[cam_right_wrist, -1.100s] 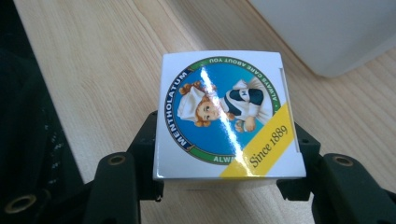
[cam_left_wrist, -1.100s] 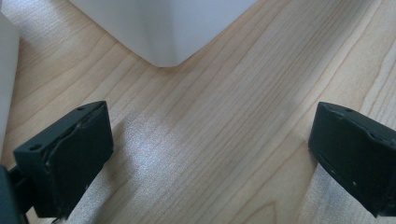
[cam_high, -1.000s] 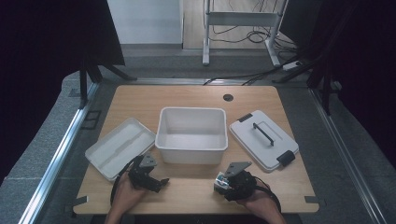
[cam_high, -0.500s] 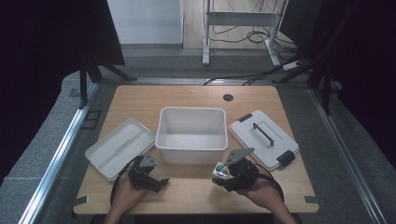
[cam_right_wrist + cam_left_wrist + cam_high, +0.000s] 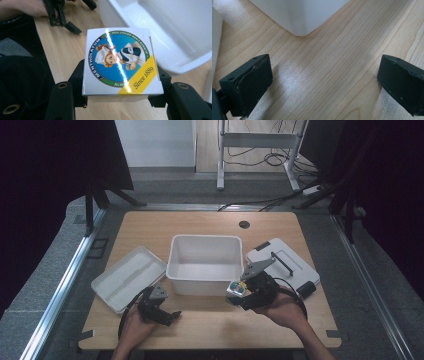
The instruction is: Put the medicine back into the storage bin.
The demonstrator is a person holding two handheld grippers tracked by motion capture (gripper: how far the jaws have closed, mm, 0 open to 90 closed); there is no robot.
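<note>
Stood empty, the white bin [image 5: 205,262]. Held in the right gripper [image 5: 239,292], just beside the bin's front right corner: the little Mentholatum box [image 5: 121,62], not dropped in yet. Gaped wide, holding nothing, near the bin's front left corner: the left gripper [image 5: 167,315].

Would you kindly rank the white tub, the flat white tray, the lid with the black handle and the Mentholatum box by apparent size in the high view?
1. White tub, largest.
2. and 3. Flat white tray and lid with the black handle: too alike to rank.
4. Mentholatum box, smallest, held in the right gripper above the table, so slightly nearer the camera.
</note>
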